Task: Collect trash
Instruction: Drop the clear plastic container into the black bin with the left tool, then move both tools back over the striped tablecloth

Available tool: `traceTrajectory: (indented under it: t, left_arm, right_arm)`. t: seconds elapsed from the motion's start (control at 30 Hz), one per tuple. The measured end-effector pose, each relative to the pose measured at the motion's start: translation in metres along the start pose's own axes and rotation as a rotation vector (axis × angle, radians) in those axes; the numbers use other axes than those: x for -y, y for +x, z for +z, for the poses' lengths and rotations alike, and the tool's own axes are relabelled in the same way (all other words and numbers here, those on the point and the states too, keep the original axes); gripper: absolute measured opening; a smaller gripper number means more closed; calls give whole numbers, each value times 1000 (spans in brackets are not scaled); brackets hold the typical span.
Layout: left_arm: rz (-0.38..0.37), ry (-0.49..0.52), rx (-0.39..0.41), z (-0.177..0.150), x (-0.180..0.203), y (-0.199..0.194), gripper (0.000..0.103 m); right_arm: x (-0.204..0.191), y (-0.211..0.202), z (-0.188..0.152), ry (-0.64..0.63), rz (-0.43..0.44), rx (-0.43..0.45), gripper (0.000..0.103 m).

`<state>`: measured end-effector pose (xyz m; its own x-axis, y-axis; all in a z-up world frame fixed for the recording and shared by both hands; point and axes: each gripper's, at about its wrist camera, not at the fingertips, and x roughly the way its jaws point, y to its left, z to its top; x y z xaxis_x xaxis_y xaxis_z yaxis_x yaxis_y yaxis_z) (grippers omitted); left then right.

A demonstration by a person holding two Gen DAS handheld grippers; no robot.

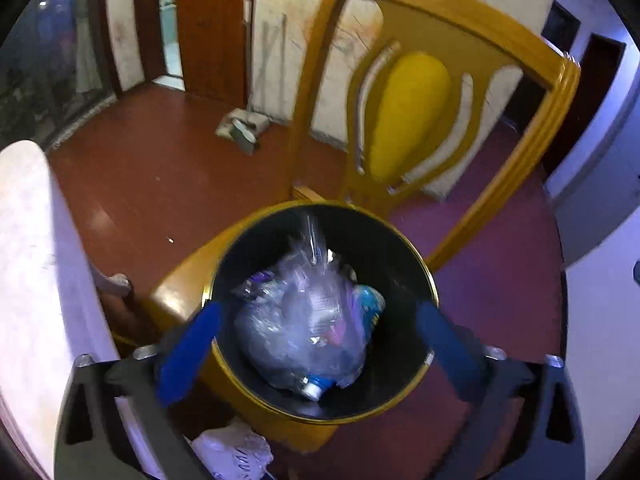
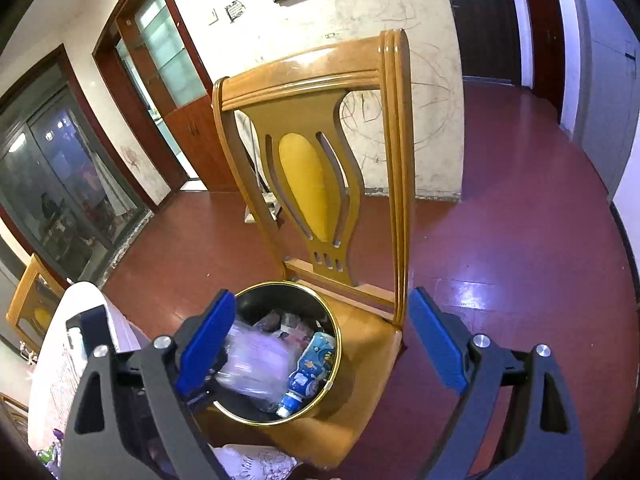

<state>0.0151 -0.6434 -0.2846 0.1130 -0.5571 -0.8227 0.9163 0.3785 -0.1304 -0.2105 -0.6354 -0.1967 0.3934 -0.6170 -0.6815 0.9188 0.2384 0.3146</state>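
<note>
Both sets of jaws stood apart and empty over the bin [image 1: 320,408]; the clear bag [image 1: 304,320] lay inside, so more trash, perhaps the white wad [image 1: 232,452] at six o'clock, came next.

A yellow-brown wooden chair [image 2: 316,80] with a padded yellow oval in its back stands on a glossy red-brown plank floor [image 2: 500,240]. On its seat [image 2: 372,344] sits a round black bin with a gold rim [image 2: 338,344], filled with clear plastic wrap and a blue bottle. A crumpled white piece [image 2: 256,462] lies at the seat's near edge, beside the bin.
</note>
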Motion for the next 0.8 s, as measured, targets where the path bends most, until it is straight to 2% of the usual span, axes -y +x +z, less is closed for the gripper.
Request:
traceTrajectory:
  t: [0.17,0.3,0.43,0.57,0.67,0.8]
  left_arm:
    - [0,-11,88,0,-9,-38,97]
    - [-8,-35,188,-5,-25,-90,97]
    - [34,-54,311,-24,-50,-160,97]
    - [144,-86,414,-54,-88,-225,97]
    - [231,-174,468,-82,-126,-274,97]
    - [409,-268,505,-121,-171,-335,97]
  right_arm:
    - [-13,-8,1,-19,34,3,88]
    - [-29,-19,-1,-31,87,9,88]
    - [-53,-28,-6,-60,153,12,88]
    - [-88,-40,-16,-109,233,7,88]
    - [-129,-55,-30,-171,317,0,88]
    - [-186,-81,-52,-269,436,-9,88]
